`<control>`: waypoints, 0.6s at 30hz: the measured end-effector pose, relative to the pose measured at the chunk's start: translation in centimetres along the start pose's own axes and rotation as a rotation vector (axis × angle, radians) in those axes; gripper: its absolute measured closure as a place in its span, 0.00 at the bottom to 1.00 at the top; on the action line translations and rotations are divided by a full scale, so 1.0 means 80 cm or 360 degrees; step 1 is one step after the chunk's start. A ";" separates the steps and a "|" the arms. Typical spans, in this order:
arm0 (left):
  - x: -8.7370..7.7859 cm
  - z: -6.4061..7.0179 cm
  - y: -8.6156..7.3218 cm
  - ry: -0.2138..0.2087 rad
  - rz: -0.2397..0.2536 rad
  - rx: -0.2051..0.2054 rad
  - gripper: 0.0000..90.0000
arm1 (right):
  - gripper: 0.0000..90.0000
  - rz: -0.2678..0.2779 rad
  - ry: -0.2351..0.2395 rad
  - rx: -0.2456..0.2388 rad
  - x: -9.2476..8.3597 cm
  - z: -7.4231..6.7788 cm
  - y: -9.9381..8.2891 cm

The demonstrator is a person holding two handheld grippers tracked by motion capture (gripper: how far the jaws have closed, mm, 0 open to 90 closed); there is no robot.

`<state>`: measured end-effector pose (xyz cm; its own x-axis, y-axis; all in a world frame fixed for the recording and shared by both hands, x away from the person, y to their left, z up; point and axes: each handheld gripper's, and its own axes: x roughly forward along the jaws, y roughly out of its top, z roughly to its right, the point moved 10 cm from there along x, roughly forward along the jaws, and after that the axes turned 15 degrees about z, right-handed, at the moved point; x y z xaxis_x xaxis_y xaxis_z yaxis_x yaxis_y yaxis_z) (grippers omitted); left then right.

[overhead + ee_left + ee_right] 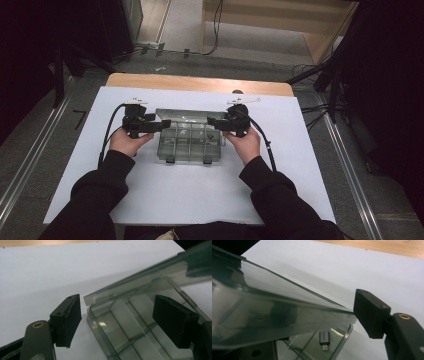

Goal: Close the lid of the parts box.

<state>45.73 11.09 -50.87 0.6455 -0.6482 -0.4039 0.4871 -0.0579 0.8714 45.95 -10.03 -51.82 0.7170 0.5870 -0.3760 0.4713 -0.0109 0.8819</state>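
— Around the work? White sheet [165, 200] over a wooden tabletop [200, 82], bare wood showing along the far edge.
— Beyond that?
— Grey floor [35, 135], metal rails [25, 160] down both sides. Black cables [217, 30] trailing across the far floor, near pale wooden panels [280, 20]. Dark stand legs [75, 60] far left, dark drapes [390, 90] at right.
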 end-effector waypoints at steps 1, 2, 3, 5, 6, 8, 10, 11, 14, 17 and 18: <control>-0.002 0.000 -0.001 0.0001 -0.0009 0.0000 0.26 | 0.38 0.0001 0.0000 0.0002 0.000 0.000 0.000; -0.004 0.000 -0.001 0.0003 -0.0019 0.0006 0.27 | 0.38 0.0002 0.0001 0.0002 0.000 0.000 0.000; -0.007 -0.001 -0.002 0.0007 -0.0032 0.0011 0.28 | 0.38 0.0002 0.0001 0.0002 0.000 0.000 0.000; -0.011 -0.003 -0.003 0.0017 -0.0042 0.0018 0.34 | 0.38 0.0002 0.0001 0.0002 0.000 0.000 0.000; -0.013 -0.004 -0.003 0.0015 -0.0047 0.0003 0.35 | 0.38 0.0002 0.0000 0.0001 0.000 0.000 0.000; -0.016 -0.006 -0.002 0.0013 -0.0048 -0.0019 0.44 | 0.38 0.0001 0.0000 -0.0001 0.000 0.000 0.000; -0.019 -0.006 -0.002 0.0010 -0.0073 -0.0044 0.51 | 0.38 0.0001 -0.0002 -0.0003 0.000 0.000 0.000; -0.019 -0.005 -0.002 0.0010 -0.0078 -0.0053 0.55 | 0.38 0.0001 -0.0003 -0.0006 0.000 0.000 0.000; -0.023 0.000 -0.001 -0.0053 -0.0109 -0.0032 0.75 | 0.38 -0.0001 -0.0004 -0.0009 0.000 -0.001 0.000; -0.023 0.005 0.006 -0.0111 -0.0085 -0.0062 0.94 | 0.38 -0.0001 -0.0002 -0.0009 0.000 -0.001 0.000; -0.023 0.006 0.008 -0.0122 -0.0078 -0.0065 0.98 | 0.38 -0.0003 -0.0002 -0.0015 -0.001 -0.001 0.000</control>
<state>44.61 11.90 -49.46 0.5742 -0.7016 -0.4220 0.5417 -0.0610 0.8384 45.84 -9.98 -51.81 0.7166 0.5861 -0.3781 0.4678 -0.0018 0.8838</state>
